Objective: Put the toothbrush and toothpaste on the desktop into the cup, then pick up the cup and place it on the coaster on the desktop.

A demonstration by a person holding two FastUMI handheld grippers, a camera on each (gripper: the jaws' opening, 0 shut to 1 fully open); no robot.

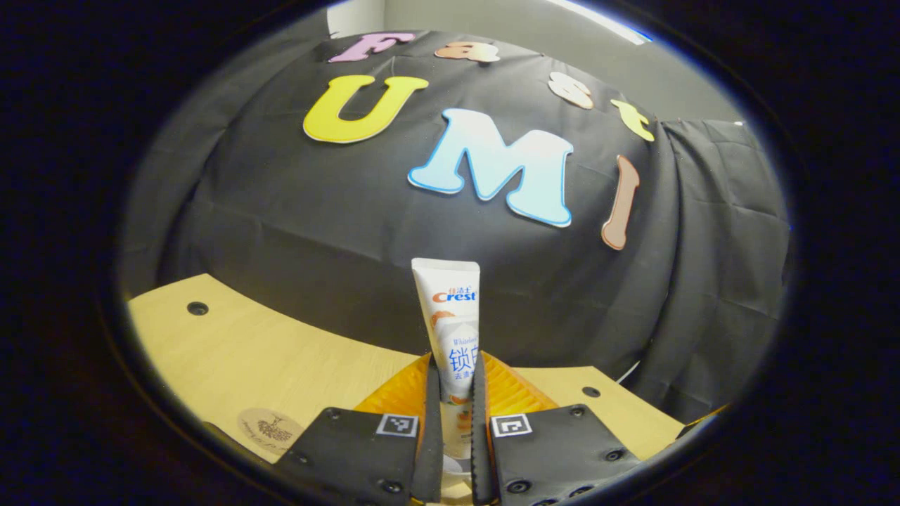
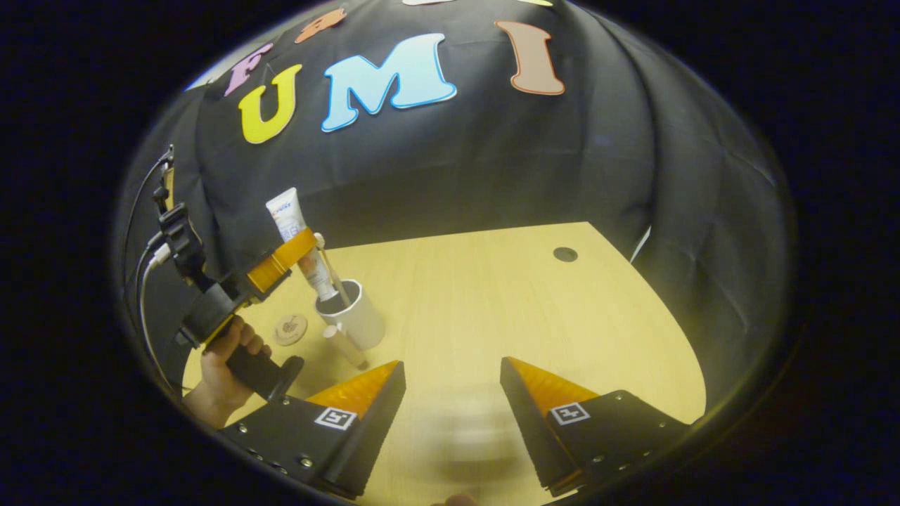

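Note:
My left gripper (image 1: 455, 397) is shut on the white toothpaste tube (image 1: 455, 316), which stands upright between its fingers. In the right gripper view the left gripper (image 2: 299, 249) holds the toothpaste tube (image 2: 288, 214) tilted over the white cup (image 2: 358, 320), the tube's lower end at the cup's mouth. A thin toothbrush handle (image 2: 328, 263) sticks up out of the cup. The round coaster (image 2: 290, 328) lies on the table just left of the cup, and the coaster (image 1: 271, 427) also sits low on the left in the left gripper view. My right gripper (image 2: 452, 383) hangs open over bare table, well right of the cup.
The light wooden table (image 2: 506, 302) has a cable hole (image 2: 564, 254) near its far right. A pale stick-like part (image 2: 346, 348) leans at the cup's front. A hand (image 2: 221, 365) grips the left gripper's handle. Black cloth walls close the back and sides.

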